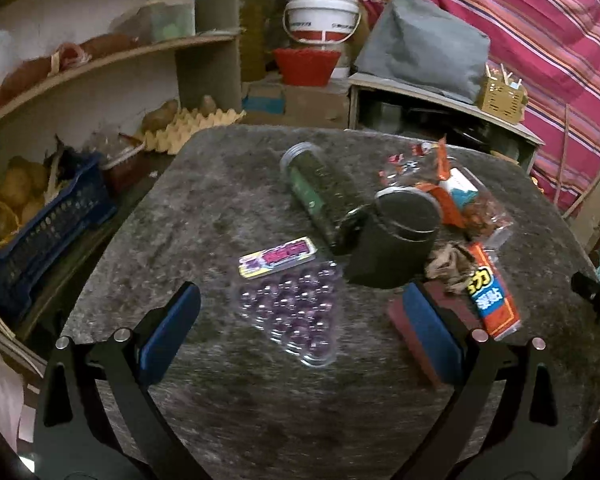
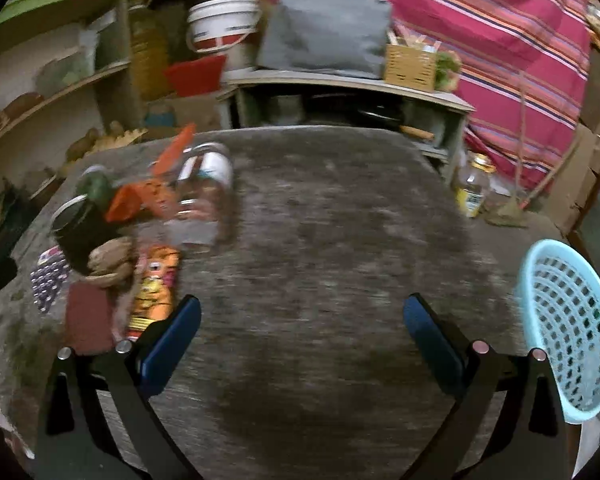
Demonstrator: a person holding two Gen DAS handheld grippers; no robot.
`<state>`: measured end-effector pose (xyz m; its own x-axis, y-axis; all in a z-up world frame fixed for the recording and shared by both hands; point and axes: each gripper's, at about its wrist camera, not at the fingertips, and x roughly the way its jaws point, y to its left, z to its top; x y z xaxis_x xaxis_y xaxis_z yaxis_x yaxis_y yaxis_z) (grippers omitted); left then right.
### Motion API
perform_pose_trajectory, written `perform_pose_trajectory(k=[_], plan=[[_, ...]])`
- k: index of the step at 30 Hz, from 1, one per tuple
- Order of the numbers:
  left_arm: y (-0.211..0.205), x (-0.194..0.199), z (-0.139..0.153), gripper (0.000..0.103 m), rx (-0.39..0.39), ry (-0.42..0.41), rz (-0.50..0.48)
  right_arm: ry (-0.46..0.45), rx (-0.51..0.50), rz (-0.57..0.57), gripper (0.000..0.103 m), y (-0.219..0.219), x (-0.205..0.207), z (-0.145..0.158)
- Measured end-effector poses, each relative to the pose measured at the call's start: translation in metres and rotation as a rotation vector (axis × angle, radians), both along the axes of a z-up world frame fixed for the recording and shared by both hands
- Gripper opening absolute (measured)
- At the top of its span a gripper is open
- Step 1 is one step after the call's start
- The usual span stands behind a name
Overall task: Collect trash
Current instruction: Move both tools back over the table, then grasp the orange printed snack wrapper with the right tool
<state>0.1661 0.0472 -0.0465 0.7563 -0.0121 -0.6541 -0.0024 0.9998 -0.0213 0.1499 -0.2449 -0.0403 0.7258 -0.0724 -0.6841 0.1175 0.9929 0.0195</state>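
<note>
Grey stone-patterned table (image 1: 220, 184) fills both views, set in a cluttered storeroom with wooden shelves (image 1: 112, 56) on your left and a pink striped cloth (image 1: 540, 40) hanging behind.

Your left gripper (image 1: 302, 312) has its blue-padded fingers (image 1: 168, 336) spread wide and holds nothing. Between them lies a clear packet of purple beads (image 1: 292, 312), flat on the table, its long axis running from the printed header card at the far left toward you and to the right. Its right finger pad overlaps a dark red block (image 1: 404, 328) in the picture; whether they touch I cannot tell. Just past that, a black tin (image 1: 396, 236) stands upright, lid on. A green-labelled jar (image 1: 320, 188) lies on its side beside it, its long axis pointing from the tin up and left, with its open clear end away from you. To the right of the tin sit crumpled brown paper (image 1: 448, 268), an orange wrapper (image 1: 492, 300) lying lengthwise toward you, and torn orange-and-clear packaging (image 1: 456, 192).

Your right gripper (image 2: 302, 314) is also spread wide and empty, over bare table. The litter sits off to its left, with an orange snack packet (image 2: 156, 292) just beside the left finger. A light blue basket (image 2: 572, 332) stands at the table's right edge, well apart from the pile.
</note>
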Motion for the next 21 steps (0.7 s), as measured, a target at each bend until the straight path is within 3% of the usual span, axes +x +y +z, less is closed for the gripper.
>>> perform_pose_trajectory(k=[8, 17, 19, 21], plan=[[0.021, 0.004, 0.003, 0.098, 0.013, -0.006, 0.029, 0.026, -0.003, 0.105, 0.099, 0.061, 0.023, -0.008], [0.039, 0.009, -0.002, 0.098, 0.001, 0.012, 0.057, 0.124, -0.067, 0.104, 0.098, 0.091, 0.046, -0.038], [0.041, 0.009, -0.002, 0.098, 0.003, 0.012, 0.058, 0.142, -0.076, 0.109, 0.094, 0.094, 0.05, -0.042], [0.043, 0.009, -0.002, 0.098, 0.004, 0.01, 0.06, 0.165, -0.074, 0.123, 0.081, 0.097, 0.052, -0.047]])
